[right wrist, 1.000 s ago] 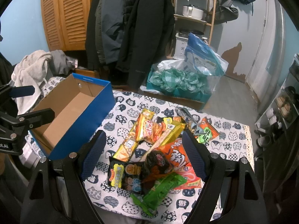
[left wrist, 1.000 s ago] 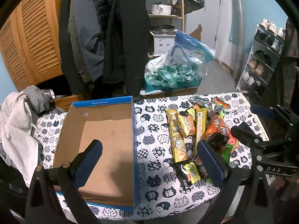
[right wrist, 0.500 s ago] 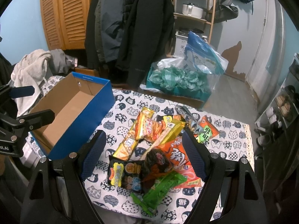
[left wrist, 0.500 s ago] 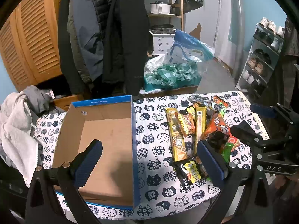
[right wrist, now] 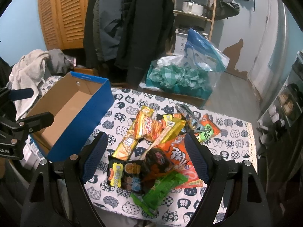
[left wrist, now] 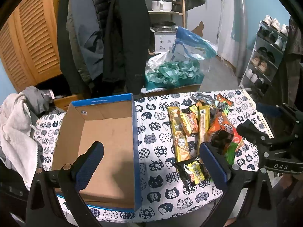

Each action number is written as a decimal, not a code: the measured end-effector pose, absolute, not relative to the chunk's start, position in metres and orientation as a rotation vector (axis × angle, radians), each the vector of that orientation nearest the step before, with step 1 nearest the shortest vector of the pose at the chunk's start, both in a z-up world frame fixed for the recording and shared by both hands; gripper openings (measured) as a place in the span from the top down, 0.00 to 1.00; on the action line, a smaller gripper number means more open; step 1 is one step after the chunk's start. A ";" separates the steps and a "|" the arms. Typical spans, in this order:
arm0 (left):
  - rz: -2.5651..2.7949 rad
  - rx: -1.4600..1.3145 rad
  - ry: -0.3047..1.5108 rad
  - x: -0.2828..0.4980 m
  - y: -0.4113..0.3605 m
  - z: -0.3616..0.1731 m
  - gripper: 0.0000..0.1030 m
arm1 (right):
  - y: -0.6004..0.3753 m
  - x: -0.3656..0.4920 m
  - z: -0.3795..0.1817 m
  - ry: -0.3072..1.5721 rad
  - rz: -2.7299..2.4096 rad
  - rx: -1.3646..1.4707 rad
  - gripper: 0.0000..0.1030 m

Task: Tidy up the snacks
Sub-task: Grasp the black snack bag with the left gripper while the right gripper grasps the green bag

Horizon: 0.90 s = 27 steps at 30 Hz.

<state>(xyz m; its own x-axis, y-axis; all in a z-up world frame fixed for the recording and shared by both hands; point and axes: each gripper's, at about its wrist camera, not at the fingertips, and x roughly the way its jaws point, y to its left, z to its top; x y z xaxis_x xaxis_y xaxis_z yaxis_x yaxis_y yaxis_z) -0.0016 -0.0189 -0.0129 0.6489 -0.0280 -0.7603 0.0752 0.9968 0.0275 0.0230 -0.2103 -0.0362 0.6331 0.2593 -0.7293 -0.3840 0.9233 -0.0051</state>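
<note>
**Both grippers wide apart above the table, snacks lying beside the box**

Your left gripper (left wrist: 151, 162) hangs over the table with its jaws spread wide and nothing between them. In its view, the cardboard box (left wrist: 106, 132) with the blue outside lies at about 9 o'clock from the centre; only bare cardboard shows inside it. The right wall of the box stands just between the two blue pads (left wrist: 89, 166).

The pile of snacks (left wrist: 200, 132) lies on the cat-print tablecloth (left wrist: 151, 124), at about 3 o'clock in the left view, beside the box and not touching it.

Your right gripper (right wrist: 145, 158) is also released, jaws wide, holding nothing. It hovers above the near part of the pile. In its view, a black packet (right wrist: 128, 176) and a green packet (right wrist: 162, 189) lie at 6 o'clock, an orange bag (right wrist: 180, 158) just behind them, and two long yellow packets (right wrist: 132, 136) at the centre. The box is at 9 o'clock there.

Behind the table, dark coats (right wrist: 132, 28) hang at 12 o'clock, and a plastic bag (right wrist: 189, 71) sits at 1 o'clock.
</note>
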 end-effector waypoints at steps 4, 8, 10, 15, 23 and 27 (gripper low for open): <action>-0.076 0.061 0.873 0.001 -0.017 -0.019 0.01 | -0.213 0.024 -0.038 0.818 0.358 -0.165 0.21; -0.095 0.073 0.883 0.006 -0.018 -0.028 0.01 | -0.218 0.028 -0.044 0.844 0.337 -0.159 0.21; -0.113 0.075 0.901 0.009 -0.020 -0.034 0.01 | -0.221 0.030 -0.047 0.859 0.329 -0.149 0.21; -0.144 0.083 0.927 0.012 -0.027 -0.051 0.01 | -0.230 0.032 -0.059 0.904 0.301 -0.131 0.21; -0.199 0.110 1.009 0.020 -0.044 -0.088 0.01 | -0.250 0.038 -0.096 1.035 0.248 -0.087 0.21; -0.229 0.107 1.058 0.023 -0.053 -0.104 0.01 | -0.255 0.040 -0.121 1.108 0.227 -0.074 0.21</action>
<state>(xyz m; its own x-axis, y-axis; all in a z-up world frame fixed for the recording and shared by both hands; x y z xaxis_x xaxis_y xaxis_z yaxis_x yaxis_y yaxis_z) 0.0227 -0.0533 -0.1041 0.4696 -0.1352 -0.8725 0.2375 0.9711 -0.0226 0.0396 -0.2552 -0.1209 0.4261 0.1447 -0.8930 -0.2181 0.9744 0.0539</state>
